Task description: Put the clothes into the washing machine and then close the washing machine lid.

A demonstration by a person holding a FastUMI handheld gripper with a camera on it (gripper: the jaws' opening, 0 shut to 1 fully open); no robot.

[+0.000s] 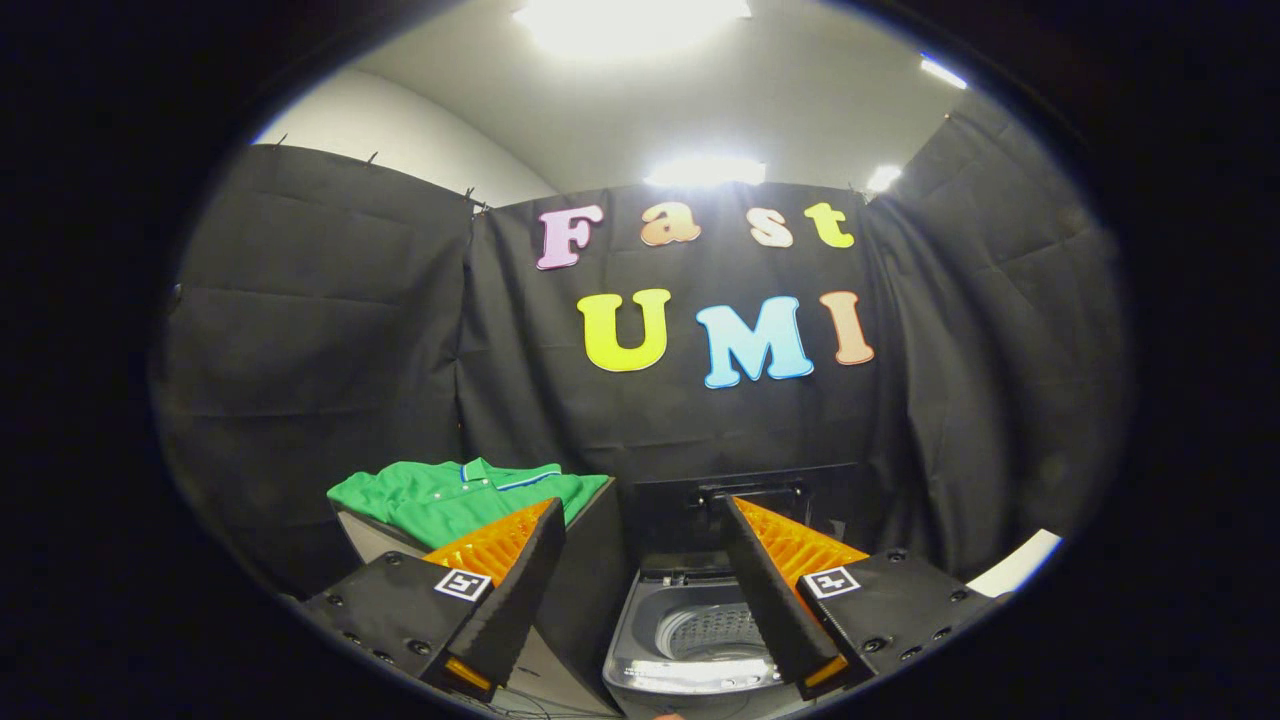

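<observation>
The gripper [640, 520] hangs wide open with nothing in it. A green polo shirt [455, 495] lies folded on a box [375, 535] just beyond the left finger, and the washing machine [690, 630] sits below between the fingers, lid [745, 500] up
</observation>
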